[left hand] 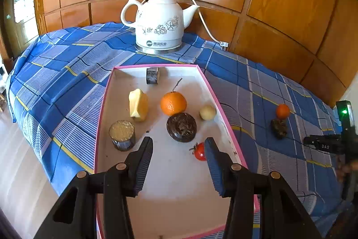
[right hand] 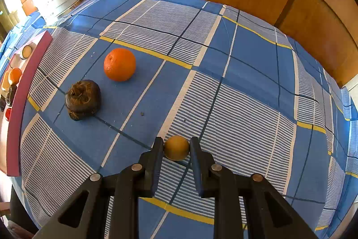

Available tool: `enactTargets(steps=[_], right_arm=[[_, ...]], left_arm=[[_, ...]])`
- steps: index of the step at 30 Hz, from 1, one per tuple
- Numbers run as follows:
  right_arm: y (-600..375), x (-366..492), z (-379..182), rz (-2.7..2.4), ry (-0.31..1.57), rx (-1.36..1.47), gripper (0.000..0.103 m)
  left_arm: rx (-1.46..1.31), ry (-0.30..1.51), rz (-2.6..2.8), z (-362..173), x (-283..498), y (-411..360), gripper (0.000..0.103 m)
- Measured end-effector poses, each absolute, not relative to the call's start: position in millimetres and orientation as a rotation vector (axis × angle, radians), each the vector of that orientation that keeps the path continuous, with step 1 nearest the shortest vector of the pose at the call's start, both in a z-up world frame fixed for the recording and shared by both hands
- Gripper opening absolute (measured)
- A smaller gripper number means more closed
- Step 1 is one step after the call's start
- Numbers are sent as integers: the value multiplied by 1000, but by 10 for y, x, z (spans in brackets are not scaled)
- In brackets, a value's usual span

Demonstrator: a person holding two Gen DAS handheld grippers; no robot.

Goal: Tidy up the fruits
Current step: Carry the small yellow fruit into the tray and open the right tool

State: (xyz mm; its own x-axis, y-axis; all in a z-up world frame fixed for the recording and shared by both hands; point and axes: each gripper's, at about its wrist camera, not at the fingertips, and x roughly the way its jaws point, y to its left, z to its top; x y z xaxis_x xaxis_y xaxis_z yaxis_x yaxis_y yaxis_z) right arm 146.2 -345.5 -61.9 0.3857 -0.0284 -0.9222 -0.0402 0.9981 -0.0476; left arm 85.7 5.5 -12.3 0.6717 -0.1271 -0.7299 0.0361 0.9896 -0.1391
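Note:
A pink-rimmed white tray [left hand: 105, 104] holds an orange [left hand: 173, 103], a yellow fruit wedge [left hand: 138, 108], a pale round fruit [left hand: 207, 112], a dark brown round fruit [left hand: 181, 127], a small red tomato [left hand: 199, 151] and two cut cane pieces [left hand: 122, 134]. My left gripper [left hand: 179, 145] is open above the tray's near half. On the cloth right of the tray lie an orange [right hand: 120, 64] and a dark brown fruit [right hand: 82, 99]. My right gripper [right hand: 176, 147] is shut on a small yellow-brown round fruit [right hand: 176, 147] just over the cloth.
A white kettle [left hand: 158, 21] with its cord stands on the blue checked cloth [right hand: 246, 82] behind the tray. Wooden panelling [left hand: 279, 3] backs the table. The tray's pink rim [right hand: 24, 91] shows at the left of the right wrist view. The table's left edge drops to the floor.

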Motion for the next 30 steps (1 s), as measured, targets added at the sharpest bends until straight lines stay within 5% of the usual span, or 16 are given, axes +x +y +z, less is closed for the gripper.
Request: enactTargets(steps=[30], right_arm=[[-3404,1436,-485,92,1143,-13,24]], left_arm=[[-146,846,-30,-173,781,343,49]])
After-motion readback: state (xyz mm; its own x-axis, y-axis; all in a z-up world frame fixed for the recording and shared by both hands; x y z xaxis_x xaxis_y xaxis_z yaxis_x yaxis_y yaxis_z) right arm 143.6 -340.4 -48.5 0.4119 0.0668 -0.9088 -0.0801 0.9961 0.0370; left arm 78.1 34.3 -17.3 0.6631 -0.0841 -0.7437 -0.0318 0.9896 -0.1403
